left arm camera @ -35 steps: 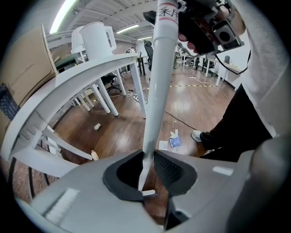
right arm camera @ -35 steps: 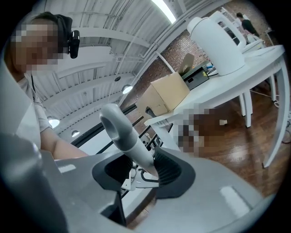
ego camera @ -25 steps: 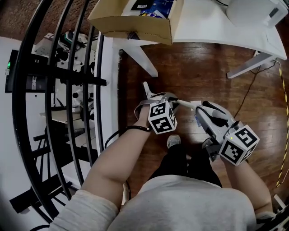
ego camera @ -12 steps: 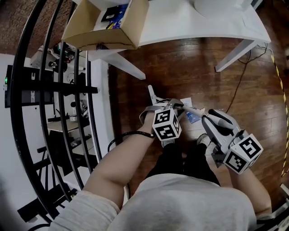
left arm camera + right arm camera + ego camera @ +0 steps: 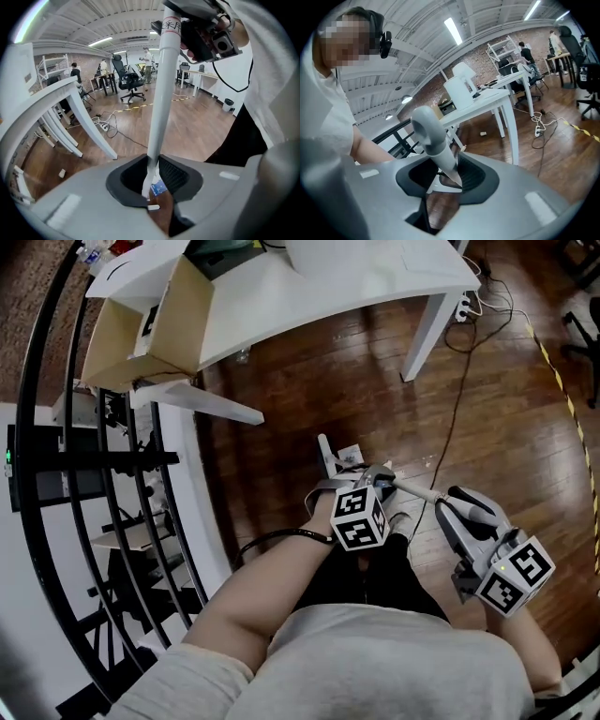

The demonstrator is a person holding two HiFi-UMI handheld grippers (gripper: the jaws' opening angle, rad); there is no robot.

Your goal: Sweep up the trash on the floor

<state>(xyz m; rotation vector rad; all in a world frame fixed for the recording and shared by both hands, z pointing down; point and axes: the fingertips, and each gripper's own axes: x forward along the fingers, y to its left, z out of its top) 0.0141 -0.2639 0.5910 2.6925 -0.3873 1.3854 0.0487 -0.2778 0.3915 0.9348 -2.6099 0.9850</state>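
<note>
Both grippers hold one broom. My left gripper (image 5: 373,476) is shut on its white pole (image 5: 412,488), which rises through the jaws in the left gripper view (image 5: 161,93). My right gripper (image 5: 448,507) is shut on the grey handle end (image 5: 431,136) with its hanging loop. A blue scrap (image 5: 158,188) lies on the wooden floor just below the left jaws. A white paper scrap (image 5: 349,456) lies on the floor ahead of the left gripper, beside a white upright piece (image 5: 327,454). The broom's head is hidden.
A white table (image 5: 309,287) stands ahead, its leg (image 5: 424,334) near a power strip (image 5: 459,307) and a trailing cable (image 5: 457,399). A cardboard box (image 5: 141,329) sits at its left end. Black railing (image 5: 122,521) runs along the left. My legs are under the grippers.
The view has swung so the table and box sit further up and left. Both grippers kept their hold on the broom and shifted slightly right and down in view. The blue scrap no longer shows in the head view.
</note>
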